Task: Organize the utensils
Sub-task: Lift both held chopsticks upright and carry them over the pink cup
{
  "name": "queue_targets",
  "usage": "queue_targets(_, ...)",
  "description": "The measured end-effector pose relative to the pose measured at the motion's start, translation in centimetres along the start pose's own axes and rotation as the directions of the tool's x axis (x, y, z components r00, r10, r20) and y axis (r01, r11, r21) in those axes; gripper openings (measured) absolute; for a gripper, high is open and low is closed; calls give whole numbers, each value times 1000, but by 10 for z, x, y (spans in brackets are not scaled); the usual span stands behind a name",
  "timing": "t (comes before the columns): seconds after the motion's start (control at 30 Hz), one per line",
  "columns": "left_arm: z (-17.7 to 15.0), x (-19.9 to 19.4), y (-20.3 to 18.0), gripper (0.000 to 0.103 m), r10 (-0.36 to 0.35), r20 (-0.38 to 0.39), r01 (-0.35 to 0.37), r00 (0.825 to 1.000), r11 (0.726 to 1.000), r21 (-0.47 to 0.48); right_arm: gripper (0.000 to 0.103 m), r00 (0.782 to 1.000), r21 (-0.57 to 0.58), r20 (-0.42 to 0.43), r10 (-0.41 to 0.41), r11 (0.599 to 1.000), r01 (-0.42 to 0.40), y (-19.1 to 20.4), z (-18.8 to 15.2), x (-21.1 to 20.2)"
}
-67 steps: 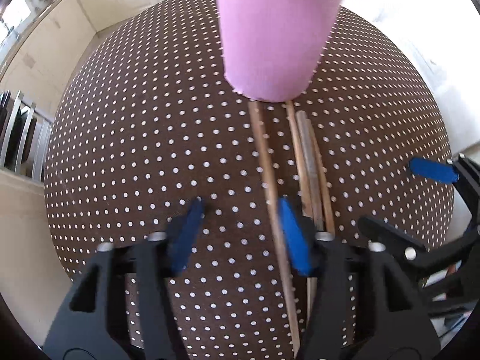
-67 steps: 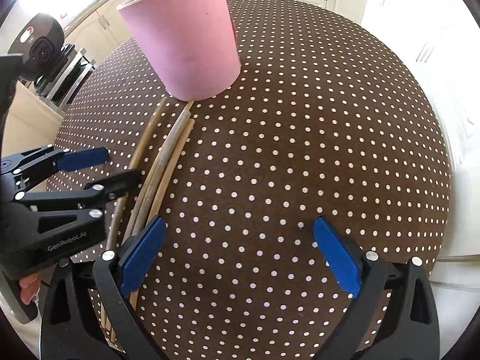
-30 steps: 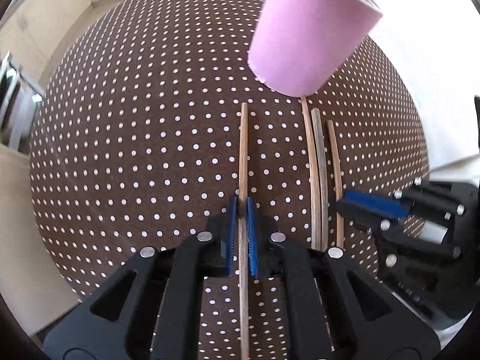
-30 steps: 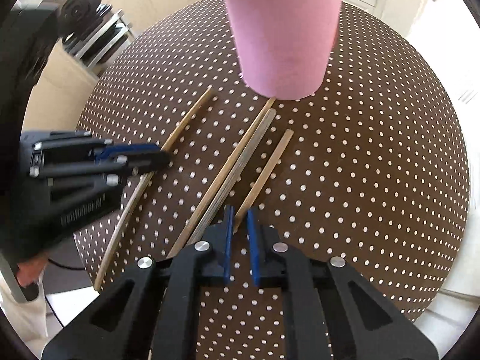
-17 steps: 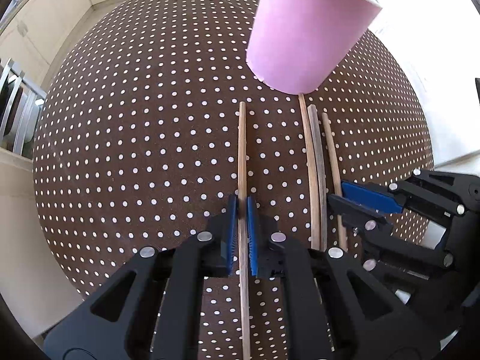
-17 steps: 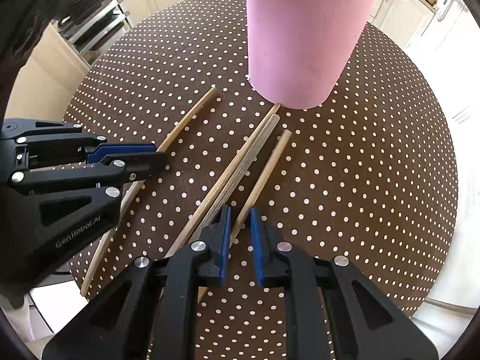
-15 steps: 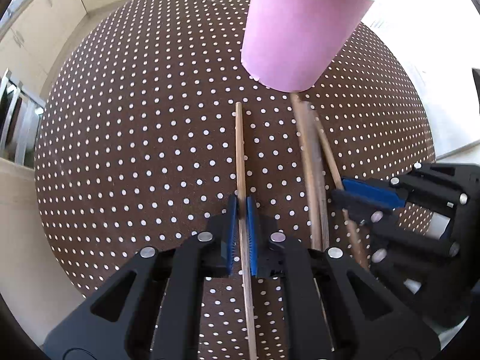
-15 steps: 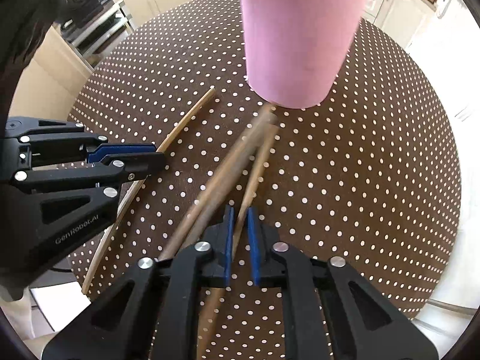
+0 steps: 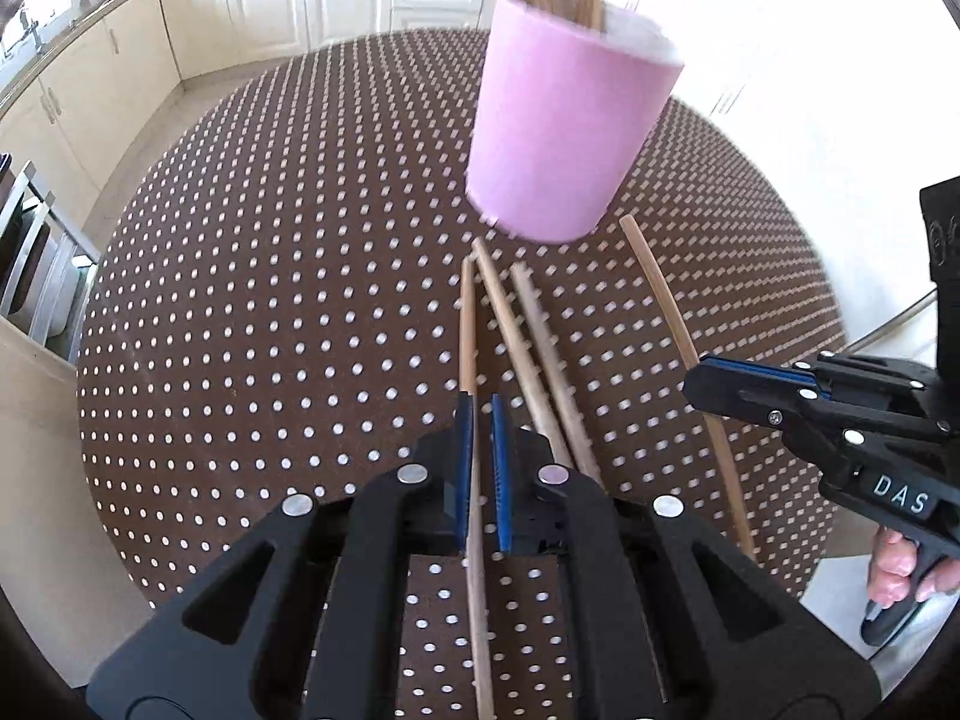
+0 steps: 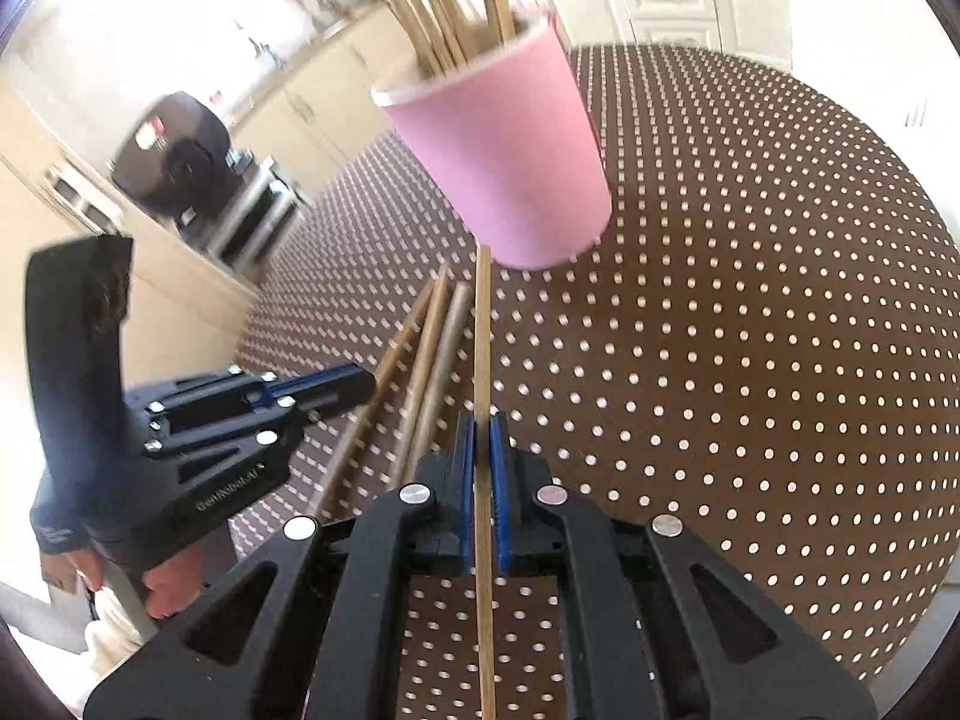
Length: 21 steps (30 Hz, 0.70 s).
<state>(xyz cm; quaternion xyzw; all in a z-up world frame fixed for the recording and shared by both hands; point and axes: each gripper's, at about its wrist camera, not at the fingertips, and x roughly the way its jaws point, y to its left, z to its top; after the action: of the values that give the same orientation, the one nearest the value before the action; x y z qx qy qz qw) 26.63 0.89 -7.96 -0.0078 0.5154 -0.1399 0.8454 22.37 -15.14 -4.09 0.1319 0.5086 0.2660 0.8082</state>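
- Your right gripper (image 10: 482, 435) has lifted its thin wooden chopstick (image 10: 482, 324) off the dotted cloth (image 10: 750, 312).
- Your left gripper (image 9: 480, 423) clamps another slender stick (image 9: 467, 324).
- Two sticks (image 9: 528, 348) lie before the smooth pink cup (image 9: 564, 120).

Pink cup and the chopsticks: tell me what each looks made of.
Pink cup: likely paper, matte pink wall with a thin white rolled rim. Chopsticks: apparently wood or bamboo, pale tan, unglossed; the grain is too blurred to settle which. One more is clamped in each hand-held gripper, left and right.
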Motion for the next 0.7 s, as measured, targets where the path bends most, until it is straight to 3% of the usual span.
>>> queue_targets(0.2, 3, -36, 5, 7, -15, 122, 19, 992, 999, -32, 4, 988, 10, 148, 51, 999, -53, -5, 4, -28)
queue_targets(0.33, -2, -38, 0, 7, 7, 103, -10, 995, 999, 32, 4, 982, 0, 180, 49, 999, -50, -9, 11, -34)
queue_targets(0.47, -7, -26, -5, 8, 70, 42, -73, 997, 994, 83, 4, 988, -3, 150, 45, 999, -46, -9, 7, -27)
queue_targets(0.53, -6, -19, -2, 13, 77, -9, -76, 997, 994, 83, 4, 989, 0, 139, 42, 999, -42, -8, 7, -22)
queue_targets(0.6, -7, -14, 0, 28, 71, -35, -68, 997, 994, 85, 4, 990, 3, 133, 42, 999, -42, -7, 4, -26)
queue_targets(0.63, -8, -14, 1, 48, 66, -41, -63, 997, 995, 81, 4, 991, 3, 129, 38, 999, -39, -8, 3, -24)
queue_targets(0.67, -10, -13, 3, 57, 64, -38, -62, 997, 995, 72, 4, 992, 3, 125, 33, 999, -34, -10, 3, -24)
queue_targets(0.7, -11, -13, 4, 56, 67, -40, -64, 997, 996, 68, 4, 992, 5, 121, 28, 1000, -29, -11, 2, -24)
